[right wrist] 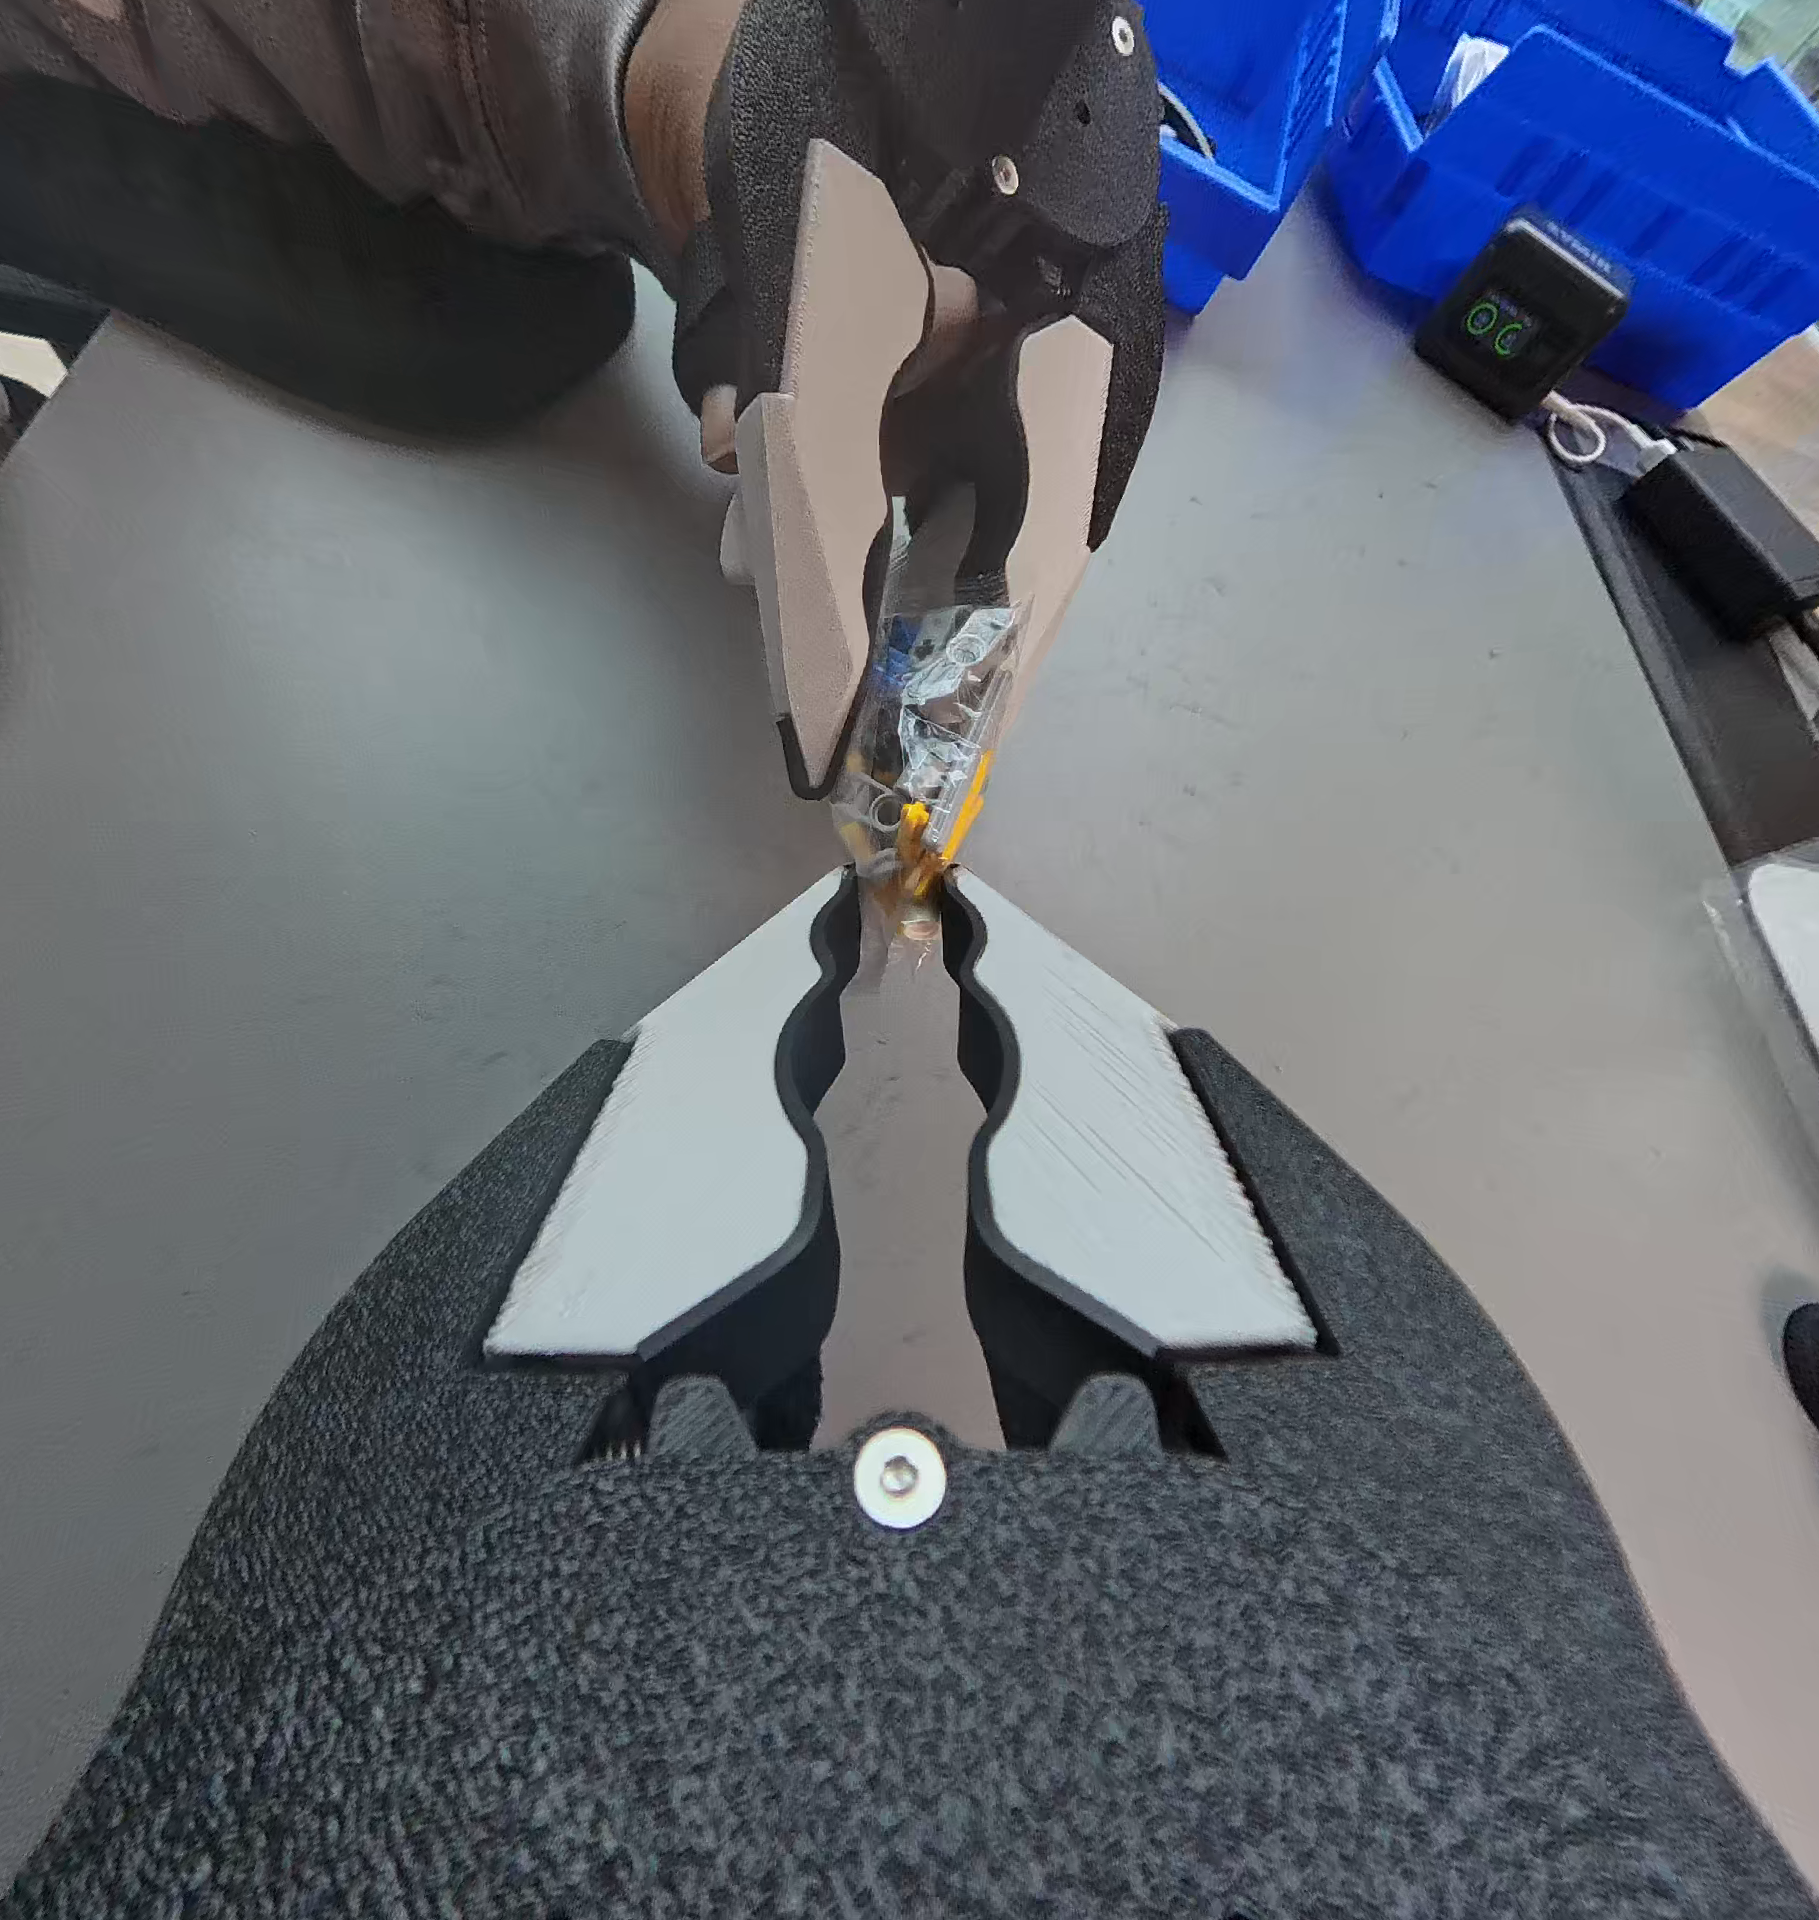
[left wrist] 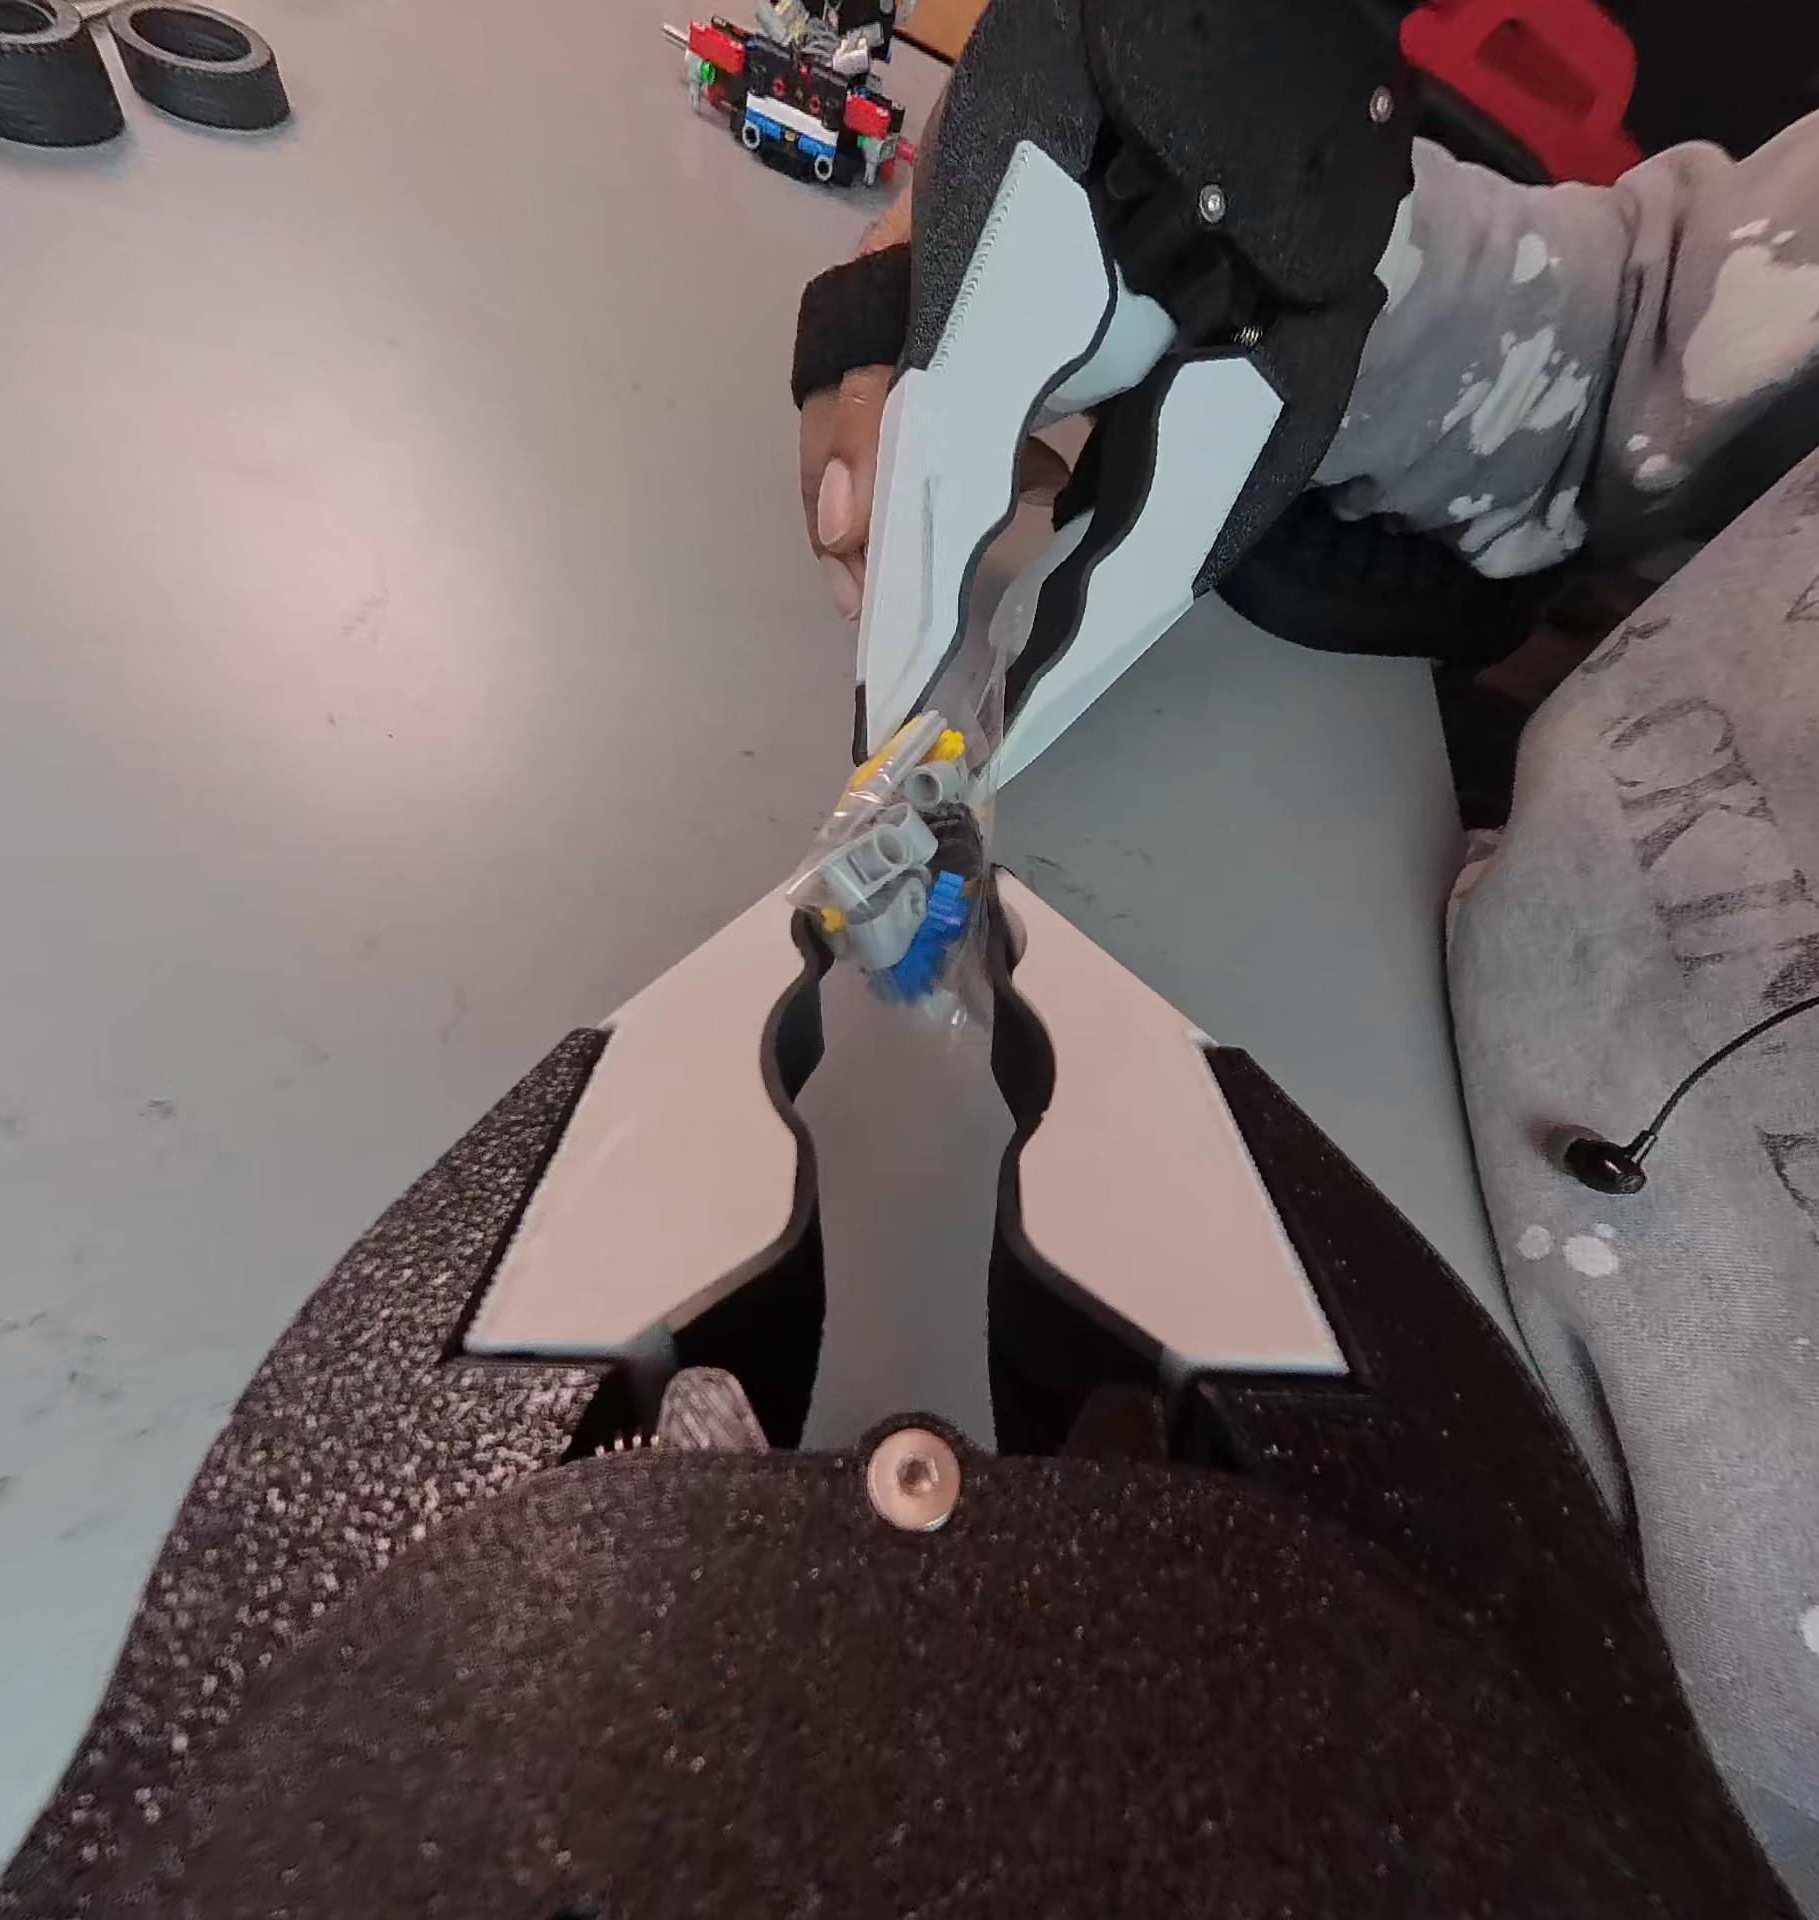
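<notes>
Each wrist camera looks forward and down along its own fingers, close over the grey table [left wrist: 313,623] — the two face each other, sharing the small clear bag [left wrist: 900,873] between them.

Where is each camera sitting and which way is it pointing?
Left wrist view: on the left tongs, looking along them over the grey table at the bag of small parts; a sleeve shows.
Right wrist view: on the right tongs, facing blue bins.
Shared: the bag, clamped by both tongs from opposite ends.
</notes>
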### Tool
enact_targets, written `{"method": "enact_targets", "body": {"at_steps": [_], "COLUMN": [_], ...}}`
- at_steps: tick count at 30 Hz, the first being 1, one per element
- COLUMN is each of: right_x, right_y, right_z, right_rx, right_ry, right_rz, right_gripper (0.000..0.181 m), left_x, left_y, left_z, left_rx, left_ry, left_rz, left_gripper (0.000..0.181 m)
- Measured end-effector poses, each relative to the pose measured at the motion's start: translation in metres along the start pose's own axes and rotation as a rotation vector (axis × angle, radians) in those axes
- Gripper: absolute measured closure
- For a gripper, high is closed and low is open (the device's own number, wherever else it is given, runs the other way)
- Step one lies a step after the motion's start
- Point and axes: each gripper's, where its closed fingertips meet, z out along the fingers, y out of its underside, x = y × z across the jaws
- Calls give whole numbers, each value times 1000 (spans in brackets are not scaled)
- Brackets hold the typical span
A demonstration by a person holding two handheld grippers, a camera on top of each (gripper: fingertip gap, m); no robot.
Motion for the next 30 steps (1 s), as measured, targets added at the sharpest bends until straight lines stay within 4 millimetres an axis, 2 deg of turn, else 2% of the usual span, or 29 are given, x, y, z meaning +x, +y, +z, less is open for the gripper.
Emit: {"method": "enact_targets", "body": {"at_steps": [1, 5, 9, 11, 13, 15, 17, 22, 26, 30], "right_x": [1, 2, 1, 2, -1, 4, 7, 11, 12, 22], "right_y": [-2, -12, -17, -28, -37, -43, -49, -58, -53, -48], "right_z": [-2, -11, -17, -18, -18, -23, -30, -41, -41, -45], "right_rx": [11, 102, 197, 279, 334, 390, 442, 545, 537, 532], "right_ry": [3, -36, -156, -176, -207, -190, -209, -291, -300, -257], "right_rz": [-13, 75, 280, 332, 362, 371, 406, 510, 525, 539], "right_gripper": [166, 162, 128, 126, 136, 154, 160, 167, 170, 173], "left_x": [1, 6, 7, 9, 12, 16, 18, 23, 23, 20], "left_y": [-2, -12, -25, -30, -34, -37, -41, -49, -46, -52], "left_z": [-1, -4, -12, -16, -18, -19, -21, -23, -24, -39], "left_rx": [16, 77, 166, 206, 229, 251, 272, 314, 291, 355], "left_ry": [9, 29, -2, -4, -7, 5, 14, 24, 70, 106], "left_rz": [-4, 33, 110, 140, 167, 182, 186, 208, 113, 28], "left_gripper": [155, 158, 161, 162, 162, 162, 162, 162, 160, 146]}}
